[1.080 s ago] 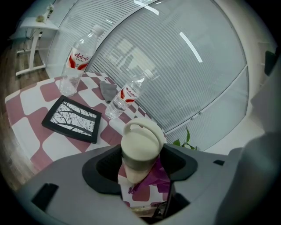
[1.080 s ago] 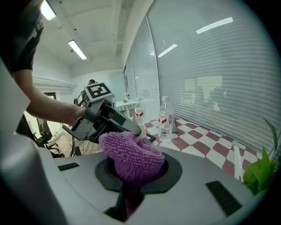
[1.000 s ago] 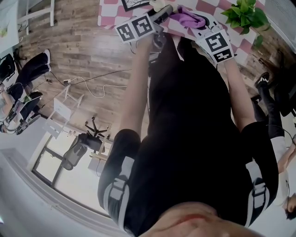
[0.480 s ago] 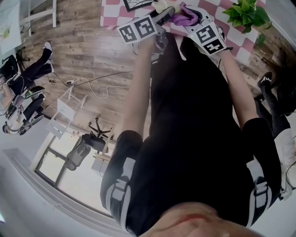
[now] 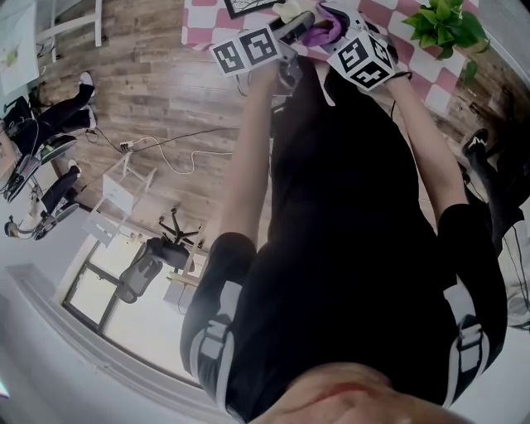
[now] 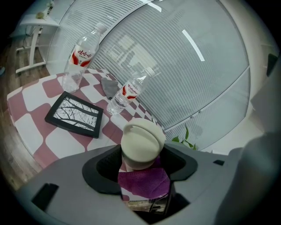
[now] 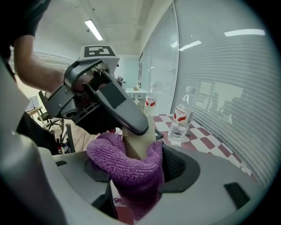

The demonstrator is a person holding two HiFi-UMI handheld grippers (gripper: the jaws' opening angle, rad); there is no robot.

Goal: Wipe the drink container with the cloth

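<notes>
The drink container [image 6: 140, 144], a cup with a cream lid, stands between the jaws of my left gripper [image 6: 141, 167], which is shut on its body. A purple cloth [image 6: 144, 183] lies against the cup below the lid. In the right gripper view the same cloth [image 7: 131, 169] is bunched between the jaws of my right gripper [image 7: 138, 169] and wraps the beige cup [image 7: 138, 145]. Those jaws are opening, and the dark right pad [image 7: 176, 165] shows bare. In the head view both marker cubes [image 5: 244, 51] [image 5: 362, 60] sit close together over the checked table.
On the pink-and-white checked table [image 6: 33, 105] stand two water bottles [image 6: 81, 55] [image 6: 127, 94], a black picture frame [image 6: 74, 115] and a grey rag [image 6: 109, 87]. A potted plant [image 5: 443, 25] is at the table's right. Office chairs [image 5: 145, 265] stand on the wooden floor.
My right gripper has moved left and up, closer to the left gripper and the cup. Less of the purple cloth shows in the head view. The left gripper has stayed where it was.
</notes>
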